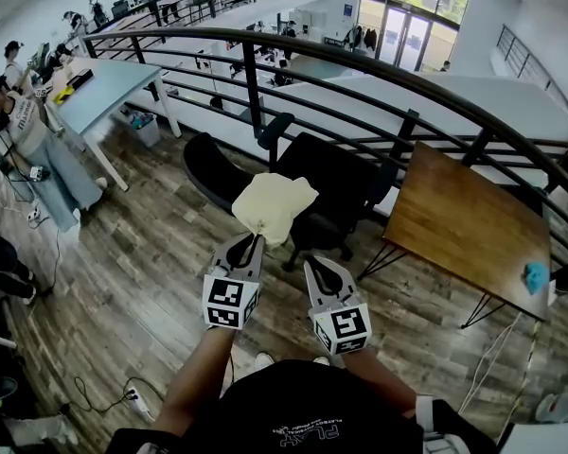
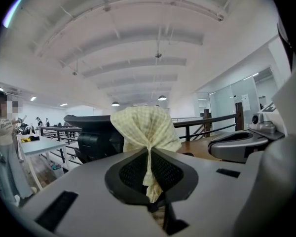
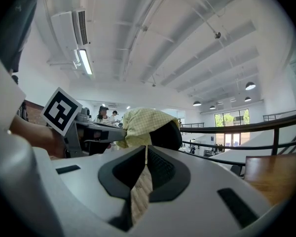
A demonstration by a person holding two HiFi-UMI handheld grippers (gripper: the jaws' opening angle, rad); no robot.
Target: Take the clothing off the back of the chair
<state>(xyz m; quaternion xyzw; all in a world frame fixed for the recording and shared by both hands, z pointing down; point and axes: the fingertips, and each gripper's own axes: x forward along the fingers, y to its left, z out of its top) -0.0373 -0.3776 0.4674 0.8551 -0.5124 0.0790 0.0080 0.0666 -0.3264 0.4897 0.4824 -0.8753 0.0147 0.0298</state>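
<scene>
The left gripper [image 1: 255,242] stood clamped on a gathered fold at the near edge of the pale yellow checked clothing [image 1: 273,204]. The clothing lay draped over the top of the back of the black chair [image 1: 346,192], straight ahead of my jaws and rising just above them. The right gripper [image 1: 319,266], jaws together on nothing, hung just beside the left and short of the cloth, so I judged that the left hand must lift up and back toward me.
</scene>
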